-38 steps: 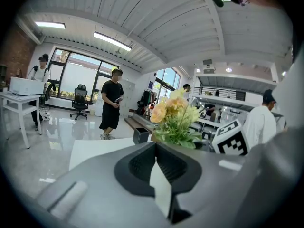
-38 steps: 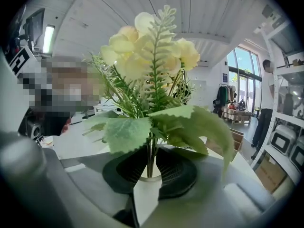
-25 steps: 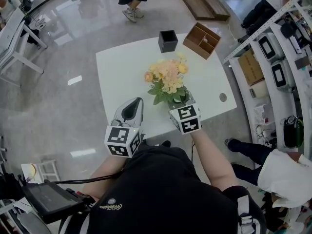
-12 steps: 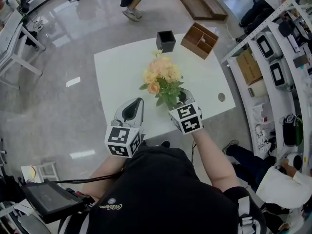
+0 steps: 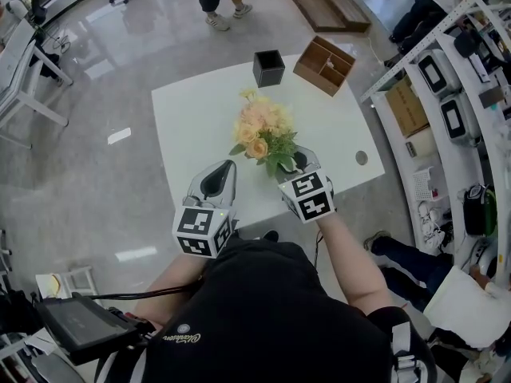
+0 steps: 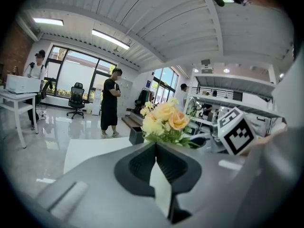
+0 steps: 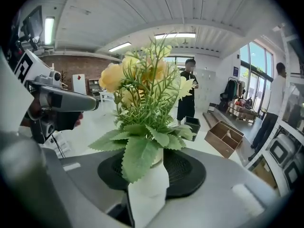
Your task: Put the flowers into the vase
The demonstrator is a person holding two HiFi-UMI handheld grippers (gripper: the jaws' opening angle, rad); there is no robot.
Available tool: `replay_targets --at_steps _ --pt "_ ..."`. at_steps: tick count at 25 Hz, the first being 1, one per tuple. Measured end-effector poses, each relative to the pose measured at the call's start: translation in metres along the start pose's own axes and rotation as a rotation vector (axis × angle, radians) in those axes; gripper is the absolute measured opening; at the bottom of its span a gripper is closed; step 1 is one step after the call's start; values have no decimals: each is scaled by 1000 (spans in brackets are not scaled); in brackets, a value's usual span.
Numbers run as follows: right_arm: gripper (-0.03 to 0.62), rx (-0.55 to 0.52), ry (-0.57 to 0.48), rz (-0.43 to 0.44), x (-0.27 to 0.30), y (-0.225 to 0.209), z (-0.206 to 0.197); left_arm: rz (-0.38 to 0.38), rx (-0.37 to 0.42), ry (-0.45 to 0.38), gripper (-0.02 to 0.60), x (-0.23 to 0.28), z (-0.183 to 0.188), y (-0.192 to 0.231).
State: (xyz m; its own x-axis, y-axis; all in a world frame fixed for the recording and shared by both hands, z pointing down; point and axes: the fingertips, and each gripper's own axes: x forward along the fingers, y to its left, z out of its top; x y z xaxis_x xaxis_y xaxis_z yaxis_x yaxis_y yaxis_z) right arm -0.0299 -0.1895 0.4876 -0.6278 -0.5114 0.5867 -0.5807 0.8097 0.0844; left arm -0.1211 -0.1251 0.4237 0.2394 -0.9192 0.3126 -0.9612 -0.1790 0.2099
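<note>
So, the flowers are standing upright near the middle of the white tabletop. It's a bunch of peach and pale yellow blooms with green leaves round the bottom. In the right gripper view the stems go down into what looks like a small white vase, though a big leaf covers most of its rim. From the head view the vase is hidden under the leaves.

The right gripper is right at the foot of the bunch, on the near right side. Its fingers have just been opening and are spread wide now, with the vase sitting between them. As far as I can see the pads aren't pressing on it.

The left gripper hovers over the near edge of the tabletop, a bit left of the flowers and apart from them. Its fingers meet at the tips with nothing in them.

Further back there's a black square box. Beside it, at the far right corner, is an open wooden box with compartments. Both are well apart from the flowers.
</note>
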Motion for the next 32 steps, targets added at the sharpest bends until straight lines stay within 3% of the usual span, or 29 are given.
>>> replay_targets --at_steps 8,18,21,26,32 --pt "153 48 -6 6 -22 3 -11 2 0 2 6 -2 0 -1" --pt "133 228 -85 -25 -55 -14 -20 17 1 3 6 -3 0 3" --pt "102 302 -170 -88 -73 -31 -13 26 -1 0 6 -5 0 6" --pt "11 363 -403 -220 -103 -52 16 33 1 -13 6 -7 2 6" --pt "2 356 -482 -209 -106 -40 35 34 8 -32 6 -10 7 4"
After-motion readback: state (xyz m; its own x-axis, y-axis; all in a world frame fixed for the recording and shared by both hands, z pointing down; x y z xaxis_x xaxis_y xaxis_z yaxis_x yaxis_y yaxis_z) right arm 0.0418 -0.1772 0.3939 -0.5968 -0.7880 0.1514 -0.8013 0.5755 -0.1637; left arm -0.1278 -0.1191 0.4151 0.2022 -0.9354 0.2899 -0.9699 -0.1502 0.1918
